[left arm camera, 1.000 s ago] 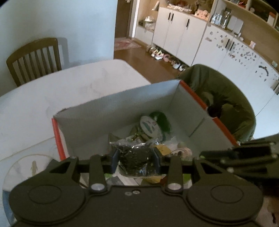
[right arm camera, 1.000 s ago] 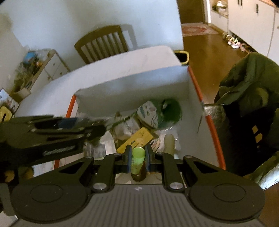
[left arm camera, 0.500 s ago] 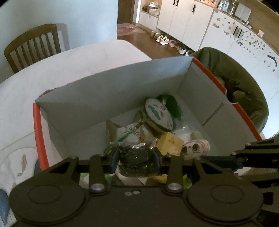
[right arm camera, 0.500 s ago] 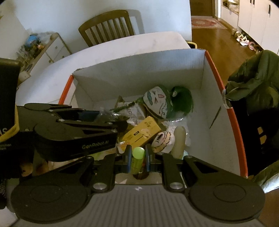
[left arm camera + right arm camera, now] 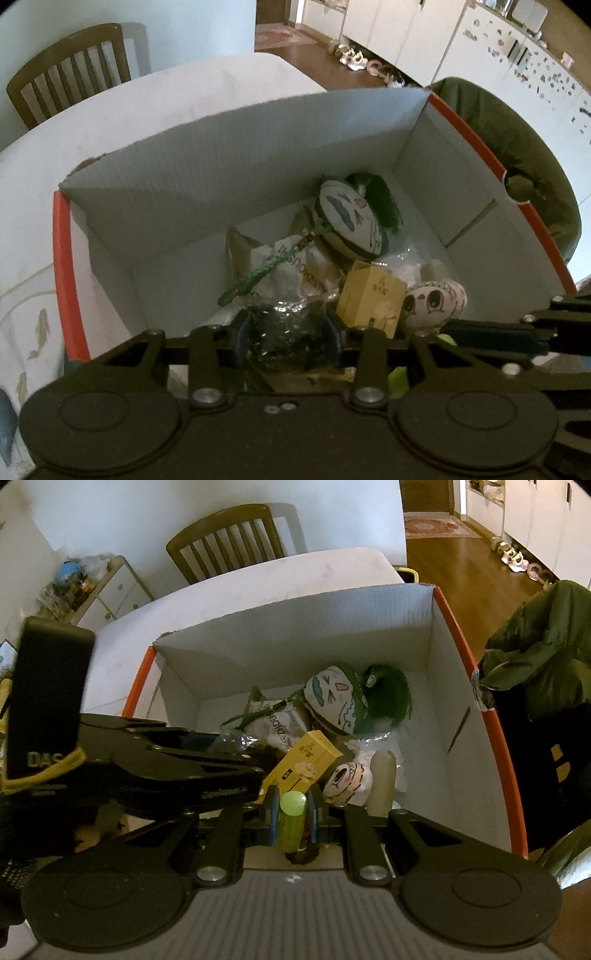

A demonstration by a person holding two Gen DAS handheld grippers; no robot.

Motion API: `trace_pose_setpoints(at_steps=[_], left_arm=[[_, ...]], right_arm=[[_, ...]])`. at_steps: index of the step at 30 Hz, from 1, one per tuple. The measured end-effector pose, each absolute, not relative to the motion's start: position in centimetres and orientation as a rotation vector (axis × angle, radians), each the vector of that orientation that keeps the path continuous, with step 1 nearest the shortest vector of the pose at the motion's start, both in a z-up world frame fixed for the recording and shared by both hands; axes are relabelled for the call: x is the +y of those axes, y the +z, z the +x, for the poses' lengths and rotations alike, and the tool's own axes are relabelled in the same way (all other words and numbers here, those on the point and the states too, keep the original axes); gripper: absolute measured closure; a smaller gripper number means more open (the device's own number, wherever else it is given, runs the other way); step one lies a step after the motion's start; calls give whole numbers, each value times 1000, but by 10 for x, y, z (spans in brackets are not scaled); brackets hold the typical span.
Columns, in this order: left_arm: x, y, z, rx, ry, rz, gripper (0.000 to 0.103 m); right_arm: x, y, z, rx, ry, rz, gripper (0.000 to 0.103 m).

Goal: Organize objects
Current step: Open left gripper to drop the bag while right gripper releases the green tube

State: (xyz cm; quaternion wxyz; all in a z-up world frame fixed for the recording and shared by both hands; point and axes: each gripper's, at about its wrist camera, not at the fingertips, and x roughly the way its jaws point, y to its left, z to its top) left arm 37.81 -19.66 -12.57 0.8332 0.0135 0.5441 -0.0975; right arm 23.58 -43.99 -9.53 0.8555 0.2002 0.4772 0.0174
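Opening left fingers [image 5: 246, 328] flanking crinkly packet [image 5: 286, 338], right fingers [image 5: 272, 808] pinching green tube [image 5: 291, 819]

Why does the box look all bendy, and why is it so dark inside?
Left wrist view: the fisheye lens bows the box rim, and the dim room shadows the crinkly dark bag. Right wrist view: the same curving, the green tube stays sharp, and bright glare falls on the floor.
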Motion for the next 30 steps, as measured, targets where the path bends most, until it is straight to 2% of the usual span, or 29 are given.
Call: trace_pose_setpoints(at_steps=[3, 7, 14, 16, 17, 24, 30], left_arm=[[-196, -126, 379, 1164, -206, 23, 61], [-196, -122, 375, 1140, -185, 42, 47], [-190, -103, 354, 1064, -190, 12, 35], [-185, -95, 347, 1038, -199, -5, 24], [-183, -91, 344, 1027, -199, -11, 23], [-176, -57, 323, 933, -183, 2, 21], [-170, -26, 294, 833, -190, 17, 17]], right_arm=[[-441, -90, 230, 989, 43, 428, 87], [-443, -81, 222, 968, 53, 438, 87], [-445, -69, 204, 926, 56, 454, 87], [-443, -65, 199, 909, 54, 438, 87], [-443, -62, 196, 900, 55, 435, 87], [-444, -45, 174, 819, 64, 434, 87], [-439, -36, 158, 761, 75, 416, 87]])
